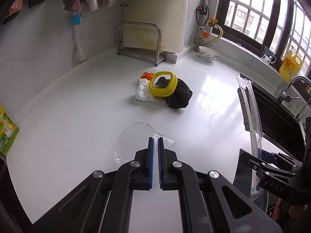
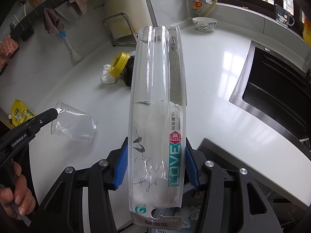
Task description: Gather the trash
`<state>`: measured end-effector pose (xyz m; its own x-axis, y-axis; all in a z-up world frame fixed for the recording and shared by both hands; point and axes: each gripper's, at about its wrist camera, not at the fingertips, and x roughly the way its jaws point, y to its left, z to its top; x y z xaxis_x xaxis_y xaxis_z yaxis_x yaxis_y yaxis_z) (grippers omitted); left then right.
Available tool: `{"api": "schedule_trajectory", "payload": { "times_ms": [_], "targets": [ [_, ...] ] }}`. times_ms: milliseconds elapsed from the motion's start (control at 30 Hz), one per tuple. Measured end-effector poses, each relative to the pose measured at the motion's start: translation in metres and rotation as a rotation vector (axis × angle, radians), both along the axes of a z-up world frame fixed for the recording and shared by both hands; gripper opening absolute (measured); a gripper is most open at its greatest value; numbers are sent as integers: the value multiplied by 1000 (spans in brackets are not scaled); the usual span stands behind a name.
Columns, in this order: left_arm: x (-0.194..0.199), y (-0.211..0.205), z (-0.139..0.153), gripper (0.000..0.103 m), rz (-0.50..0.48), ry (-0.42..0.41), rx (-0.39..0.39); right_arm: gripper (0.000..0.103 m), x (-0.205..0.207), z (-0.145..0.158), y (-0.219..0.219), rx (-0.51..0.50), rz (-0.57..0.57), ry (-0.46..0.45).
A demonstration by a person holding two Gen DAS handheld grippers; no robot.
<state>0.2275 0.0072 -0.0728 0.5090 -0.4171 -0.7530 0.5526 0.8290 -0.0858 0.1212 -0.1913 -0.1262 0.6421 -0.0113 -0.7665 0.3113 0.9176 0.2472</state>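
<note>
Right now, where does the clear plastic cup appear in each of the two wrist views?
Left wrist view: the clear plastic cup is at lower centre, its rim pinched by the left gripper, lying sideways over the white counter.
Right wrist view: it is at the left, middle height, held at its rim.
Shared landmark: the yellow lid, beyond the cup in both views.

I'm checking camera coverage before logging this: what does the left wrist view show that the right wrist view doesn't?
Only left wrist: yellow jug on the sill, faucet.
Only right wrist: a hand, yellow pouch.
Both: left gripper shut on the clear plastic cup, right gripper clamping the toothbrush package, yellow lid, bowl.
</note>
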Motion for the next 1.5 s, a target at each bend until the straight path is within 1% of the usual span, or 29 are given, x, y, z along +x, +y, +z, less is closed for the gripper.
{"api": "schedule_trajectory", "payload": {
  "times_ms": [233,500,567,633,800,900,967,1000,1033,1067,1100,1133,1267,1400,1500],
  "targets": [
    [-11,-2,8,5,-8,-19,2,50,-7,2,0,6,4,-8],
    [-16,-1,9,5,-5,-24,10,50,-17,-2,-5,25,-1,-4],
    [-16,4,7,5,15,-18,23,50,-18,-2,-6,29,2,-5],
    [-15,11,4,5,43,8,27,50,-18,-2,-8,31,12,-6],
    [-13,31,-9,5,162,84,38,50,-16,0,-10,29,52,-8],
    [-15,38,-15,6,223,113,39,50,-13,1,-12,25,82,-5],
    [-18,39,-19,14,259,130,40,50,-12,0,-15,24,98,-3],
    [-19,40,-21,24,276,140,33,50,-11,0,-16,23,105,-2],
    [-19,39,-22,37,293,148,27,50,-12,0,-18,22,110,-2],
    [-20,39,-23,45,312,151,19,50,-12,0,-21,23,113,-2],
    [-22,38,-23,60,330,148,11,50,-12,-1,-24,24,117,0],
    [-23,37,-23,66,348,143,2,50,-12,-2,-26,23,119,2],
    [-21,25,-29,71,408,170,-12,50,-12,-6,-41,31,113,10],
    [-17,15,-38,85,506,207,-31,50,-12,-7,-54,34,99,11],
    [-18,11,-40,88,577,217,-59,50,-13,-8,-62,30,91,11]
  ]
}}
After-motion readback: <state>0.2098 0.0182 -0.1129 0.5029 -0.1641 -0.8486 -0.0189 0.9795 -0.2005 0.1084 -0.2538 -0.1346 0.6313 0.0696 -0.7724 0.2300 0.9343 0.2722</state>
